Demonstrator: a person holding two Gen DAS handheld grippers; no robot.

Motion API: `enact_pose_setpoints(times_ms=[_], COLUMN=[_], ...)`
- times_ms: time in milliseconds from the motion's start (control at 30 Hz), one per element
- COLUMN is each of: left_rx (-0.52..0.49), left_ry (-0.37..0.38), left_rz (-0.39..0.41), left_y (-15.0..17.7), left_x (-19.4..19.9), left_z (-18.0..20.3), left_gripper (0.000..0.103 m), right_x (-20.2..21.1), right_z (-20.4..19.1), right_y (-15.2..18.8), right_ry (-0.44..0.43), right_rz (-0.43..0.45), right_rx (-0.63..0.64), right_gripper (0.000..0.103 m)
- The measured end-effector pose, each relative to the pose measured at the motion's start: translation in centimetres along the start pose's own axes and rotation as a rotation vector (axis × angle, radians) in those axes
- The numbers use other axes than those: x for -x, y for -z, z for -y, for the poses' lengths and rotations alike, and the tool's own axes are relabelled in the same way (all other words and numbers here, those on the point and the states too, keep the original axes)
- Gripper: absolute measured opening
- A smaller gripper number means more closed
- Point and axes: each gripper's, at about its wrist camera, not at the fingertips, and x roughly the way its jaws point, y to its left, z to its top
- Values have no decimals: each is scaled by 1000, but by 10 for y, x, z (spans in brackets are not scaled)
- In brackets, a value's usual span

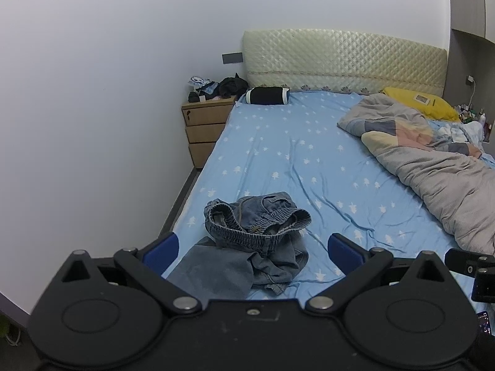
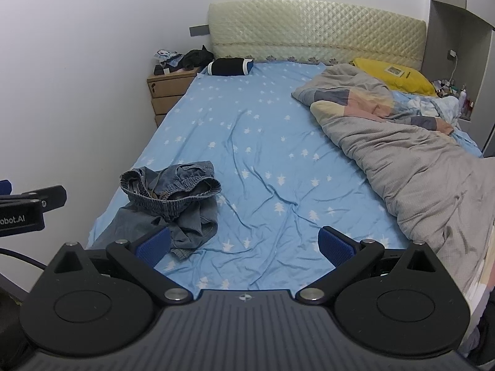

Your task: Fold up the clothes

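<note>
A crumpled pair of blue denim shorts with an elastic waistband lies in a heap near the foot of the bed, on the light blue sheet. My left gripper is open and empty, hovering just in front of the heap, its blue pads on either side. In the right wrist view the shorts lie left of centre. My right gripper is open and empty over the bare sheet, to the right of the shorts. The left gripper's body shows at that view's left edge.
A grey patchwork quilt is bunched along the bed's right side, with a yellow pillow behind it. A black bolster lies by the padded headboard. A wooden nightstand with clutter stands against the left wall.
</note>
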Motion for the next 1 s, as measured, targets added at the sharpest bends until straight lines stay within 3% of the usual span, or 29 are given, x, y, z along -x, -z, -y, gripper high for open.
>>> enact_pose_setpoints(times_ms=[400, 700, 1000], left_rx=[-18, 12, 59], left_ry=[-4, -54, -89], left_rz=[-5, -52, -119], left_y=[0, 8, 24], left_x=[1, 0, -14], left_z=[7, 6, 3], left_gripper=[103, 103, 103], right_x=[-2, -6, -6], right_z=[6, 19, 30], right_y=[1, 2, 12], right_ry=[-10, -26, -107], right_rz=[0, 1, 27], right_rx=[-13, 17, 25], right_gripper=[103, 103, 103])
